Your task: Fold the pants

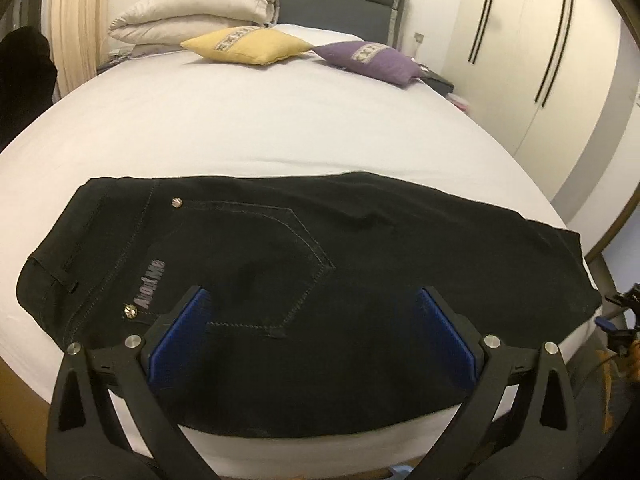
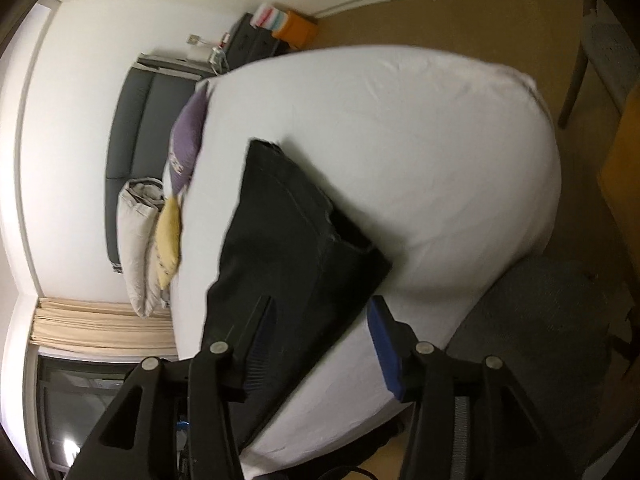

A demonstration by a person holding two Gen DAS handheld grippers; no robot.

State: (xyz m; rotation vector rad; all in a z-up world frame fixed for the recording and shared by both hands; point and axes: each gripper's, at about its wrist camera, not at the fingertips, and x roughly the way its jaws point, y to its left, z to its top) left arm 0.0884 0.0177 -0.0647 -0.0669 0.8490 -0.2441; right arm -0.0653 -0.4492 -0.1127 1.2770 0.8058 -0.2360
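Observation:
Black pants (image 1: pixel 320 256) lie folded flat across the near edge of the white bed (image 1: pixel 280 128), waistband to the left, a back pocket and silver rivets facing up. My left gripper (image 1: pixel 312 300) is open just above the pocket area, blue pads wide apart, holding nothing. In the right wrist view the pants (image 2: pixel 288 248) lie on the bed (image 2: pixel 420 160), seen from their leg end. My right gripper (image 2: pixel 320 304) is open over that end of the pants, near the bed's edge, and holds nothing.
A yellow cushion (image 1: pixel 248 46), a purple cushion (image 1: pixel 368 60) and a folded cream duvet (image 1: pixel 192 12) sit by the grey headboard. White wardrobe doors (image 1: pixel 540 40) stand at right. A grey round rug (image 2: pixel 540 320) and chair legs (image 2: pixel 576 60) are on the floor beside the bed.

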